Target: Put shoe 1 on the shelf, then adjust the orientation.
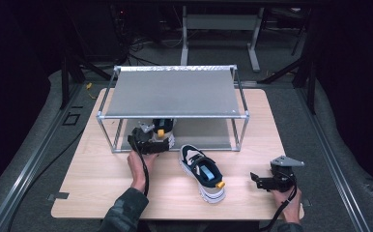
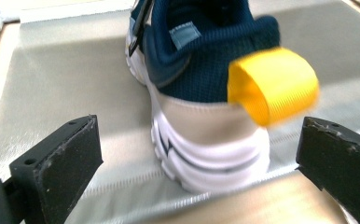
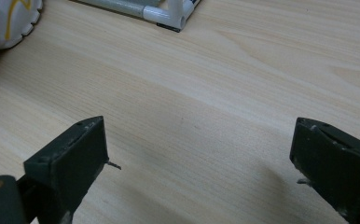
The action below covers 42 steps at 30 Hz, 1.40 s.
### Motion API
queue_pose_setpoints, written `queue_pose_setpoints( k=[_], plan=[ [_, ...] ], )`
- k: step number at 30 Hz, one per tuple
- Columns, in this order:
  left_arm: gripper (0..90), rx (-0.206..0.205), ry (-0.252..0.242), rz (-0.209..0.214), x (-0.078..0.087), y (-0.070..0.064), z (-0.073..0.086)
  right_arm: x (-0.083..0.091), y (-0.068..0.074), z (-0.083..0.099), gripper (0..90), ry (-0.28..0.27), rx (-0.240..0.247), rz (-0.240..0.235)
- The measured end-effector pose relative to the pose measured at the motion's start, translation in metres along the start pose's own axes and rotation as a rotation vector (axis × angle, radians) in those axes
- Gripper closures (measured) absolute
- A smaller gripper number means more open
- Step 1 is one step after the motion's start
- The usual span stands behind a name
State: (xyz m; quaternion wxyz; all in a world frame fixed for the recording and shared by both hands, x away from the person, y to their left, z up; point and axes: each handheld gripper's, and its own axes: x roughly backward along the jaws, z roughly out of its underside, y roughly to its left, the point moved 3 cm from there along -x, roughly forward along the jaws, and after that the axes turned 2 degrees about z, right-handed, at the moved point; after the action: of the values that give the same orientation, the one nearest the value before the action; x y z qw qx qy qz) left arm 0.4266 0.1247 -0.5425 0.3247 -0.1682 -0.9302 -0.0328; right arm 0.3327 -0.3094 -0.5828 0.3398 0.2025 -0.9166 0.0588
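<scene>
A navy, beige and white shoe [image 1: 164, 126] with a yellow heel loop stands on the lower shelf [image 2: 66, 79] of a metal rack [image 1: 172, 94], heel toward me. My left gripper [image 1: 159, 143] is just behind that heel, open; in the left gripper view its jaws stand wide on either side of the shoe [image 2: 206, 116] without touching it. A matching second shoe [image 1: 203, 171] lies on the wooden table, toe toward the rack. My right gripper [image 1: 258, 180] is open and holds nothing, low over the table to the right of this shoe [image 3: 5, 18].
The rack's grey top shelf covers most of the lower shelf from above. Its front right leg foot [image 3: 169, 11] stands on the table [image 1: 93, 169]. Bare wood lies to the left and right of the second shoe. The table's front edge is near my hands.
</scene>
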Motion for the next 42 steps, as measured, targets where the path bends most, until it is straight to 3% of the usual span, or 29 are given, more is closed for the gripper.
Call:
queue_pose_setpoints(
  k=[13,23,31,42],
  plan=[
    [0.0,-0.065,0.031,0.028,0.030,0.005,0.023,-0.001,0.002,0.000,3.2,0.003,0.012,0.011],
    [0.0,-0.065,0.058,0.056,0.046,0.006,0.047,-0.001,0.002,0.000,3.3,0.004,0.013,0.015],
    [0.0,-0.078,0.063,0.049,0.062,0.010,0.060,-0.001,0.002,0.000,3.3,0.005,0.010,0.015],
    [0.0,-0.055,0.073,0.017,0.086,0.030,0.080,0.005,0.012,-0.002,0.0,0.028,0.012,0.025]
  ],
)
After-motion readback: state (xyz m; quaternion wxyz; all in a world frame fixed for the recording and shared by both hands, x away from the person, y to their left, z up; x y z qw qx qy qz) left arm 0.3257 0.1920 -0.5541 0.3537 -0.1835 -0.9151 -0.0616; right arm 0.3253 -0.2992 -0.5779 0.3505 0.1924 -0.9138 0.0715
